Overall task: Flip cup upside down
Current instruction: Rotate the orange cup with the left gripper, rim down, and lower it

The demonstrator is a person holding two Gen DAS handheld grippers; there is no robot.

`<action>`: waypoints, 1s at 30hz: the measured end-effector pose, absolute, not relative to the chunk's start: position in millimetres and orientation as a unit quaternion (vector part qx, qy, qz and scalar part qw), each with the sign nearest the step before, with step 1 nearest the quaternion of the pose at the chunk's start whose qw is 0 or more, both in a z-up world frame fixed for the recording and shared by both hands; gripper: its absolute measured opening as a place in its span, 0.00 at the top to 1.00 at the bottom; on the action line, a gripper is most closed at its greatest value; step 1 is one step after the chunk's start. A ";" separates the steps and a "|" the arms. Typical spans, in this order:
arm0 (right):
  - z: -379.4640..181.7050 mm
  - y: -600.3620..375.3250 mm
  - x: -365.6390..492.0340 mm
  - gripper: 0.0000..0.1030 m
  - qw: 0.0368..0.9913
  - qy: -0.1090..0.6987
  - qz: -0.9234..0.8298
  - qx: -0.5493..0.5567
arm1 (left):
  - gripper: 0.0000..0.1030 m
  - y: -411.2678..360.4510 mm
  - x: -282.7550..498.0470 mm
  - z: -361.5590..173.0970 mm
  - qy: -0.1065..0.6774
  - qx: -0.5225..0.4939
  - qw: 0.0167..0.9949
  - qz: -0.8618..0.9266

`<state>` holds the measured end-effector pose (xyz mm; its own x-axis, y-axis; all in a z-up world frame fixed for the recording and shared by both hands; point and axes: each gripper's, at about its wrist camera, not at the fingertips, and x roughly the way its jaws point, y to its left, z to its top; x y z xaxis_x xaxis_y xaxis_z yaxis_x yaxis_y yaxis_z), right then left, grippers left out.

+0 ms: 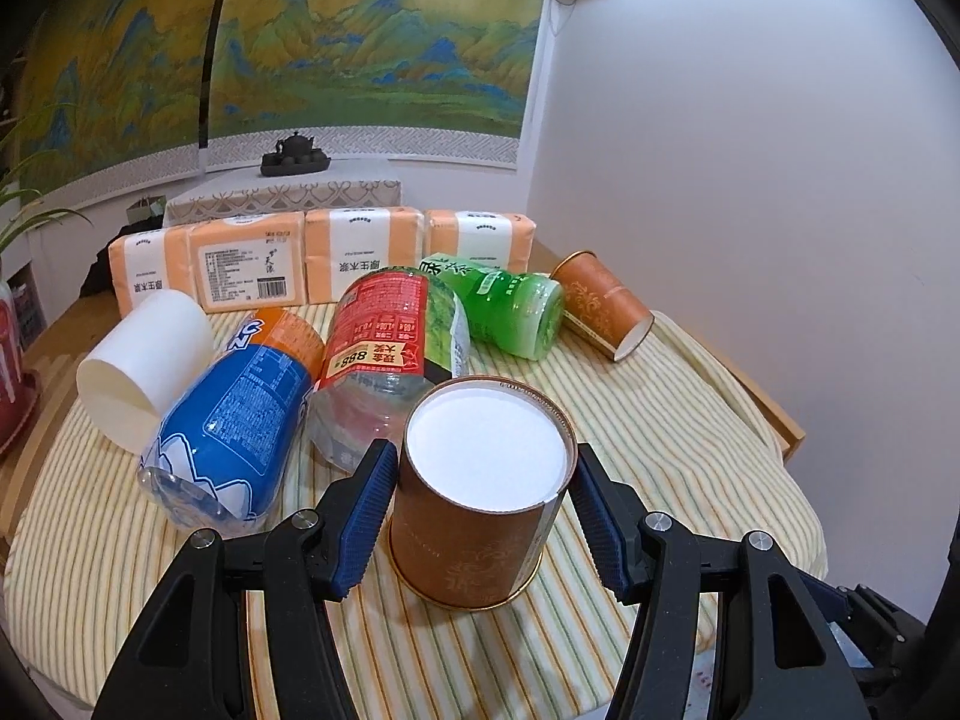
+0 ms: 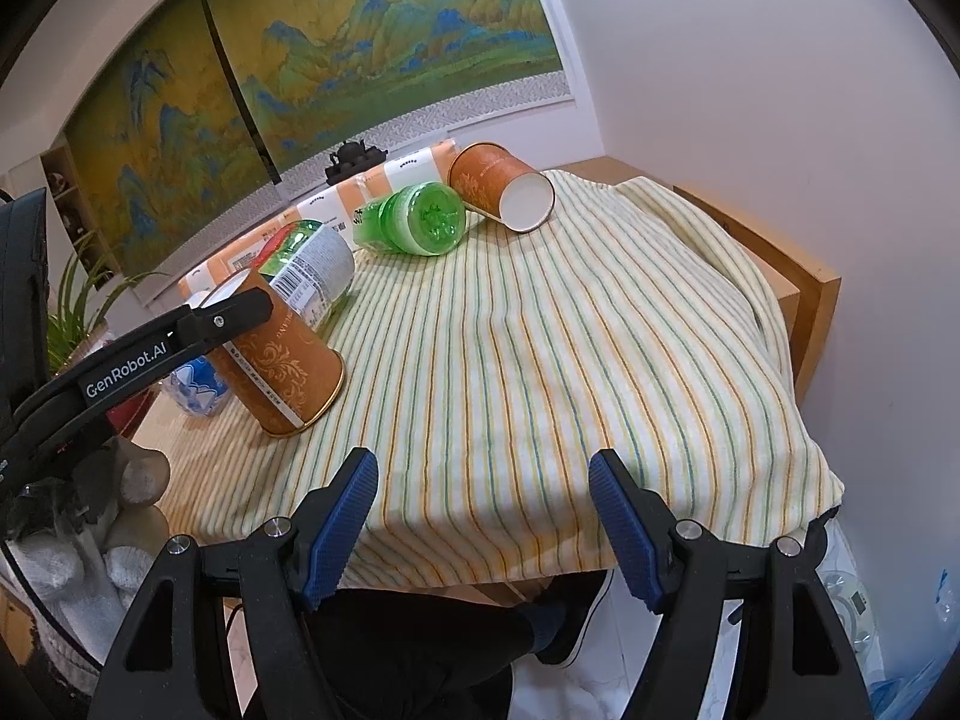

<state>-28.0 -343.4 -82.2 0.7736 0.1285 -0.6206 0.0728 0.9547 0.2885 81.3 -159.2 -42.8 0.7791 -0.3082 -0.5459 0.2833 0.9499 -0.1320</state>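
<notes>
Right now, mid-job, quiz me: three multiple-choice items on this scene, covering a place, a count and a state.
1. Where is the green bottle?
A. Beside the lying orange cup
B. On the floor
C. In the right hand-held gripper

2. How many orange paper cups show in the left wrist view?
A. One
B. Two
C. Four

3. How does the near orange cup stand?
A. Mouth up
B. Crushed
C. Upside down

Answers: 1 A, they lie side by side on the striped cloth; 2 B, one near, one far; 3 C, its white base faces up between the left hand-held gripper fingers.
</notes>
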 end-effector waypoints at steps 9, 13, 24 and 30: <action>-83.4 -341.9 -23.0 0.33 0.929 0.337 0.018 0.150 | 0.40 -160.4 81.9 -43.0 0.293 -0.016 0.943 -0.159; -82.8 -340.8 -23.8 0.33 0.930 0.336 0.018 0.150 | 0.39 -161.2 83.1 -43.3 0.295 -0.018 0.942 -0.158; -80.2 -337.5 -25.3 0.33 0.931 0.335 0.019 0.146 | 0.39 -163.1 86.1 -44.9 0.298 -0.018 0.941 -0.160; -79.6 -336.8 -24.7 0.33 0.931 0.335 0.018 0.146 | 0.39 -163.5 86.7 -45.1 0.299 -0.019 0.940 -0.161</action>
<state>-24.7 -336.8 -79.6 0.7745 0.1324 -0.6186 0.0637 0.9565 0.2845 86.7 -163.5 -45.1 0.7690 -0.3140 -0.5568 0.2911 0.9475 -0.1324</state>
